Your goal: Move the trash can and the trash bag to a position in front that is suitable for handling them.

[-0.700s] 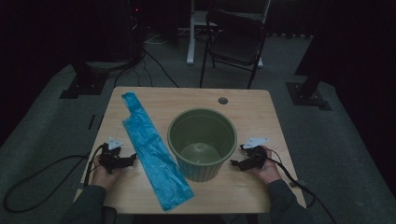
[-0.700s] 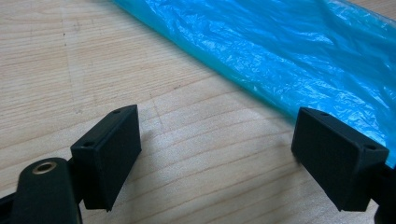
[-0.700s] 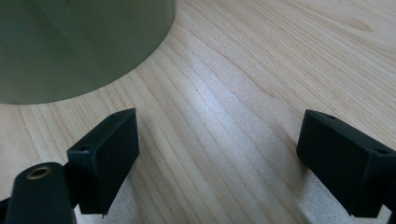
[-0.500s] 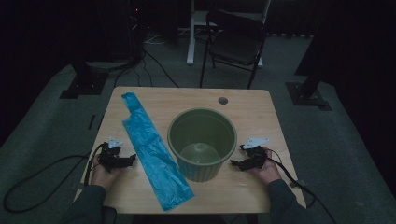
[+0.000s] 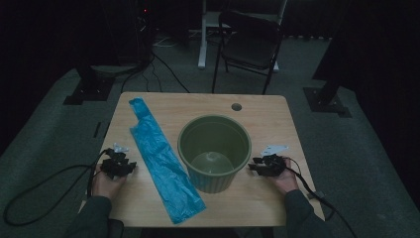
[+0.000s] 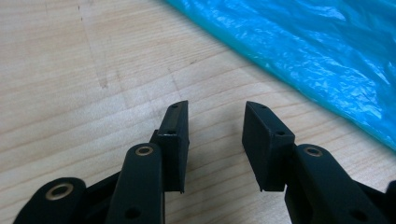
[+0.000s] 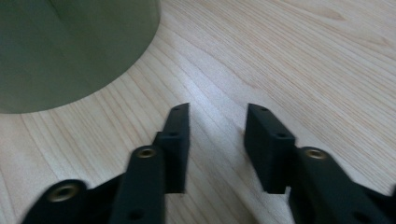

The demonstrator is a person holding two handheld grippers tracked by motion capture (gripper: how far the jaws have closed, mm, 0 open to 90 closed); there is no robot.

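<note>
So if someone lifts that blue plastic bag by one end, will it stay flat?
Probably not. The blue plastic bag looks thin and crinkled, so it would likely droop and fold. It seems very light, lying flat on the wooden table. Its glossy film may slip between pads.

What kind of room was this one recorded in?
Probably a dim recording room or lab, not a home: a lone wooden table on grey carpet, cables on the floor, a folding chair and dark stand bases around it.

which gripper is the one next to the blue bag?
The left gripper: the blue plastic bag lies just off its open, empty jaws. The right gripper, also open and empty, sits across the green bucket, facing its wall.
</note>
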